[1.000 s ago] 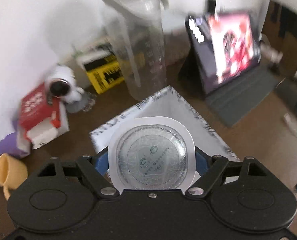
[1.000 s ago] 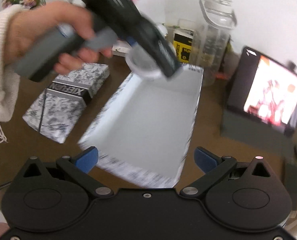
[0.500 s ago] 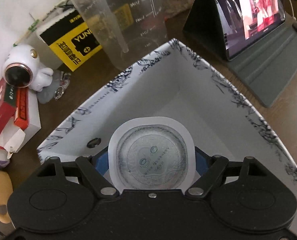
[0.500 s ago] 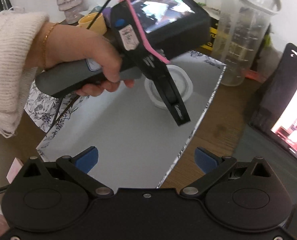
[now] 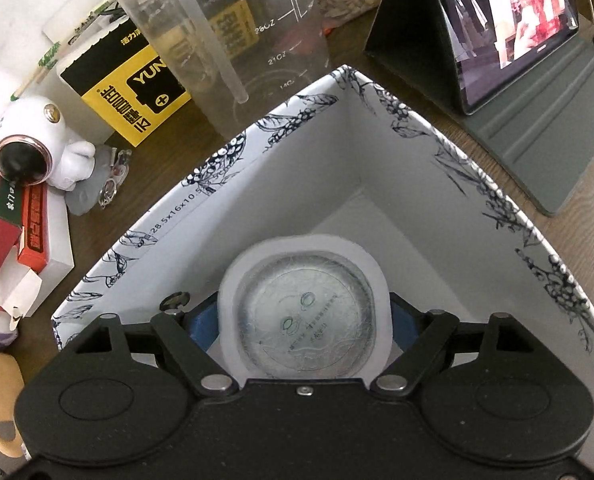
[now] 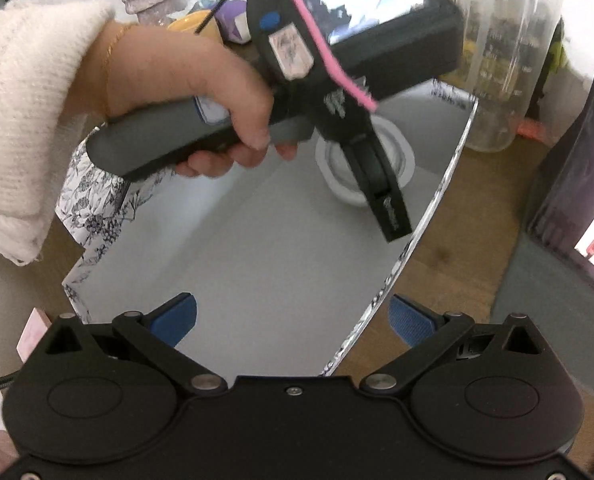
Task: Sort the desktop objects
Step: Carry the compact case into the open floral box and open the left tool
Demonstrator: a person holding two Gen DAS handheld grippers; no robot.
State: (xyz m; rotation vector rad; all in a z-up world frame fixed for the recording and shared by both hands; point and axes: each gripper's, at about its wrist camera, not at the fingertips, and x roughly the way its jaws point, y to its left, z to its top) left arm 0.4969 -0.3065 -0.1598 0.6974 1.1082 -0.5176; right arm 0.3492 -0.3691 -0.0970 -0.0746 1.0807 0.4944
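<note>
My left gripper (image 5: 303,322) is shut on a small white sealed cup with a foil lid (image 5: 303,312) and holds it low inside the white floral-printed box (image 5: 257,168), near its far corner. In the right wrist view the same cup (image 6: 337,160) sits under the left gripper's fingers (image 6: 385,200) inside the box (image 6: 257,264). My right gripper (image 6: 293,320) is open and empty above the box's near end.
A clear measuring jug (image 5: 233,20), a yellow-black carton (image 5: 137,76), an astronaut figurine (image 5: 37,144) and red boxes (image 5: 5,232) stand behind and left of the box. A tablet on a grey stand (image 5: 509,20) is to the right. The box lid (image 6: 93,200) lies left.
My left gripper has lowered the cup from above the box rim down into the box. The right gripper has moved closer over the box's near end.
</note>
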